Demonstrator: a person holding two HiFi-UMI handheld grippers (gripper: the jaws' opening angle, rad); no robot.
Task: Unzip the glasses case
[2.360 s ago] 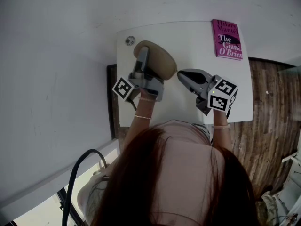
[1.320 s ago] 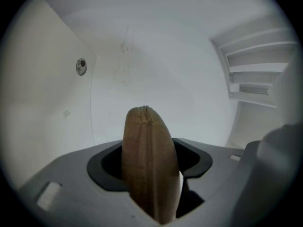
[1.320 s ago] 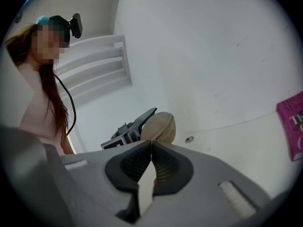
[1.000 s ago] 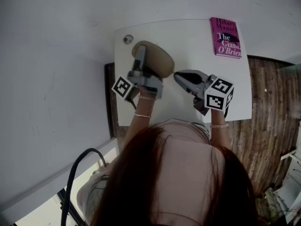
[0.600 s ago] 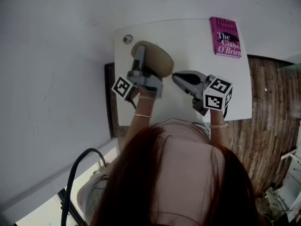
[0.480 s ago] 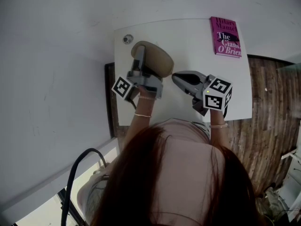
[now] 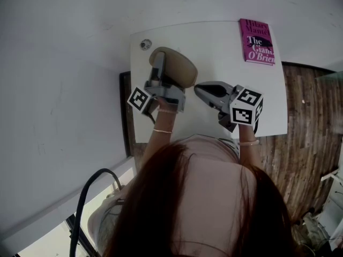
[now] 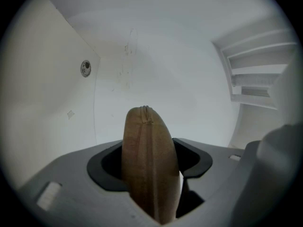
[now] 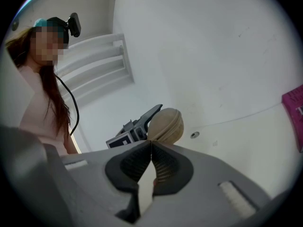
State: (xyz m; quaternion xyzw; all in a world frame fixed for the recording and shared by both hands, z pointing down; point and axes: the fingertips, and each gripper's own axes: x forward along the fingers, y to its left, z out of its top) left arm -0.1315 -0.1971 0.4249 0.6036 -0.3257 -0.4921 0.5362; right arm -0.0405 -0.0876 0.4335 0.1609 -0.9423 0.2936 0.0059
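Magenta book, "The Giant O'Brien", lies apart from glasses case.

The pink book at the far right corner of the table carries the only readable print. "Hilary Mantel" runs in dark letters across the top of its cover. Below that is the title, "The Giant O'Brien", in pale letters. The left cube and right cube bear black-and-white square markers, which are patterns without letters or numbers.
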